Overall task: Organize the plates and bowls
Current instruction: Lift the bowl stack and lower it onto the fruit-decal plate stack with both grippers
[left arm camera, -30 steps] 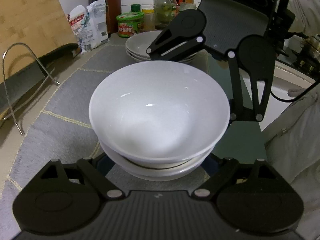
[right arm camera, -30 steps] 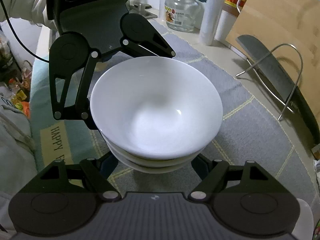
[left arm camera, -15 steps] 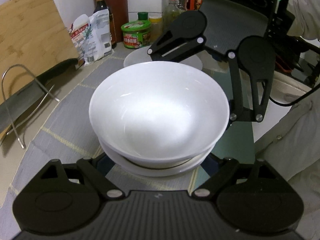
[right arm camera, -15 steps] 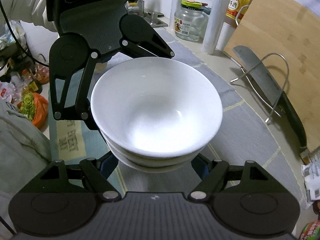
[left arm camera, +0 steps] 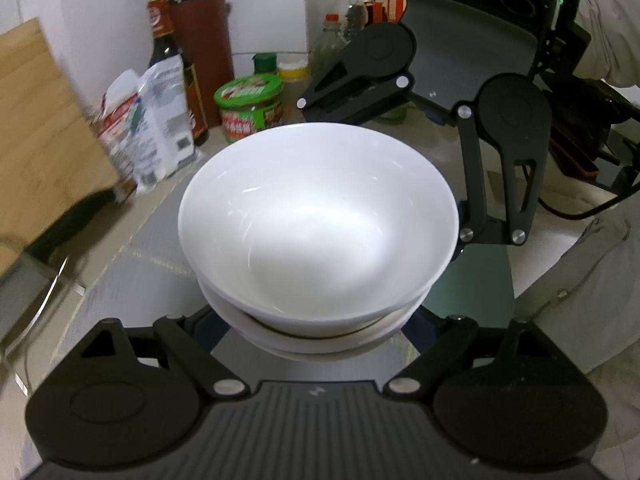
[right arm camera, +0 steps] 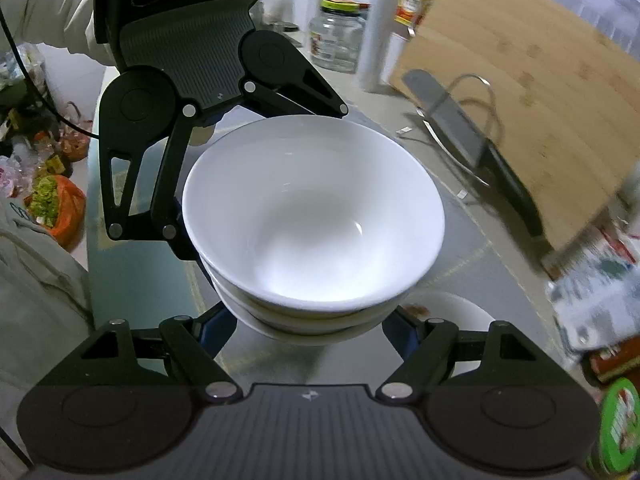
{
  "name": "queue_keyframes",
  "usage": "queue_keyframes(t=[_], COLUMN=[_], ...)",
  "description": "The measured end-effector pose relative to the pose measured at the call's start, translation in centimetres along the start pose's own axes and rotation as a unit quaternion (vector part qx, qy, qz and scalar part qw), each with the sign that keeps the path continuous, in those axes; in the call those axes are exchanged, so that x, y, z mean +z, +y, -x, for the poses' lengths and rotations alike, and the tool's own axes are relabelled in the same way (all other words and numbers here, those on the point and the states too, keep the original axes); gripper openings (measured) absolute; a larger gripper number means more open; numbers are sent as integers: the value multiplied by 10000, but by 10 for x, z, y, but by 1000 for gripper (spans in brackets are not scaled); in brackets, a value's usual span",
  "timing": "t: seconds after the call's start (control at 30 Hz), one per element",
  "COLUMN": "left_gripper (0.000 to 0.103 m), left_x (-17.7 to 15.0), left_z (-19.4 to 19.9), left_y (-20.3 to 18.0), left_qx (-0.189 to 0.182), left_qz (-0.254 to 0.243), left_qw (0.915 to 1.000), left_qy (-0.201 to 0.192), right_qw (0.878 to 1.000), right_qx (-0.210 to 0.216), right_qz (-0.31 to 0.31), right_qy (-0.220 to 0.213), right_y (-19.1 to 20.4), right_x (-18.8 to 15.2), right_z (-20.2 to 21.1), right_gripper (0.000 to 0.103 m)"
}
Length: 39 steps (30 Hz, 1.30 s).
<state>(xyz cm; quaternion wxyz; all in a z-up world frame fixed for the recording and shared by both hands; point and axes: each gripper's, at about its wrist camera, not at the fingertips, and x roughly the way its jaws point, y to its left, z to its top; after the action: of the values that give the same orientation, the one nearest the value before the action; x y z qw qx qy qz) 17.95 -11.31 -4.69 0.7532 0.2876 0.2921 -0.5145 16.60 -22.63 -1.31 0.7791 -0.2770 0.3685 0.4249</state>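
Bowls (left arm camera: 318, 224): glossy white, round, nested stack | L+R hand-held gripper (left arm camera: 316, 336) (right arm camera: 310, 332) both clamped on stack

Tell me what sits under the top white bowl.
Under the top white bowl the rims of more nested white bowls show. Their insides are covered, so the exact count is unclear. Below the stack, a white plate partly peeks out.

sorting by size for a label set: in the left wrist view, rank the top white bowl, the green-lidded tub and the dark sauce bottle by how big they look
1. top white bowl, by far, though it is closest
2. dark sauce bottle
3. green-lidded tub
The last two stand farther back and look near enough in size that their ranking is unsure.
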Motion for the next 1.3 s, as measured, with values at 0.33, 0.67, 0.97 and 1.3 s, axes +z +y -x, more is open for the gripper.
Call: queue_keyframes(t=[0.33,0.67,0.97,1.3], left_gripper=[89,89,89,89], left_x=[44,58,60,60], left_z=[-46,-82,-95,-98], left_y=[-10,-6,0,1], left_qx=[-26,-84,-128,-113], left_qz=[-301,-429,-377,-334], left_qw=[9995,9990,9992,9993], left_qy=[-23,53,101,115], right_qw=[9994,9985,9979,9979], right_qx=[-248,-356,-372,-375], right_qz=[-219,-383,-495,-509], right_qy=[47,162,171,164], right_y=[-36,-56,-65,-67], right_x=[-41,-68,-76,-78], right_z=[16,11,6,3], right_gripper=[83,83,83,83])
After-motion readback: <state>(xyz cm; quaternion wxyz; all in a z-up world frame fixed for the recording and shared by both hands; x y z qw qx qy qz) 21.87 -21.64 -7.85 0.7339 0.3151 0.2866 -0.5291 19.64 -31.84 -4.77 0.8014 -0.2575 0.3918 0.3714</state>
